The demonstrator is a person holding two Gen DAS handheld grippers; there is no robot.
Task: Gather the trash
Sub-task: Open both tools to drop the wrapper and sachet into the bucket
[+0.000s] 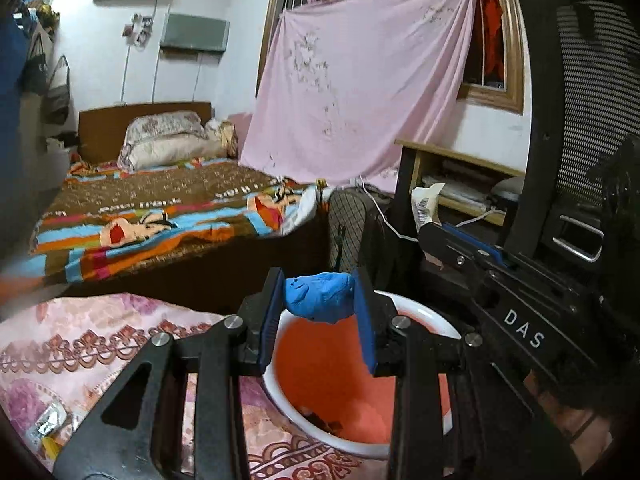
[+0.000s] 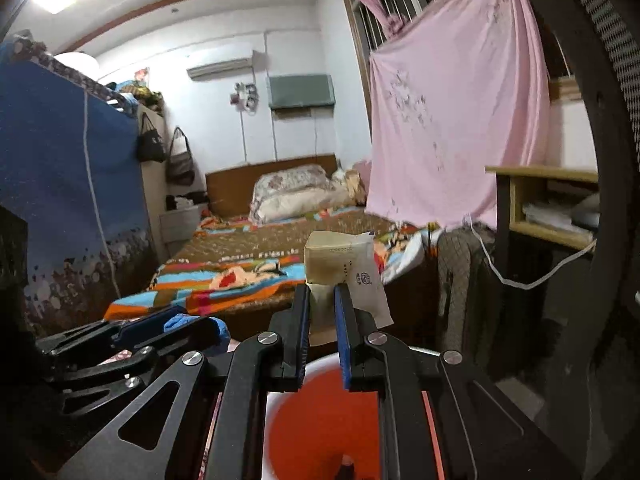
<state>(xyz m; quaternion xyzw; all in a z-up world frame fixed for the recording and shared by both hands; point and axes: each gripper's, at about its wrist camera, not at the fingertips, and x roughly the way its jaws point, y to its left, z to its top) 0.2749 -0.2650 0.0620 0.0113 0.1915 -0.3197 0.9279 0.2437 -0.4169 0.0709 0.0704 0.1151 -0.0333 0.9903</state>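
My left gripper (image 1: 319, 294) is shut on a crumpled blue glove (image 1: 318, 295) and holds it above a white-rimmed bin with a red inside (image 1: 416, 308). Dark scraps lie at the bin's bottom (image 1: 320, 420). My right gripper (image 2: 322, 300) is shut on a beige paper packet (image 2: 340, 264) and holds it above the same bin (image 2: 320, 420). The right gripper also shows in the left wrist view (image 1: 460, 248) with the packet (image 1: 426, 204) at its tip. The left gripper shows in the right wrist view (image 2: 168, 328) with the glove (image 2: 176, 322).
The bin stands on a pink floral cloth (image 1: 80, 352), where a small crumpled wrapper (image 1: 50, 424) lies at lower left. A bed with a bright striped blanket (image 1: 160, 216) lies beyond. A black mesh chair (image 1: 580, 120) and a wooden shelf (image 1: 460, 176) stand at right.
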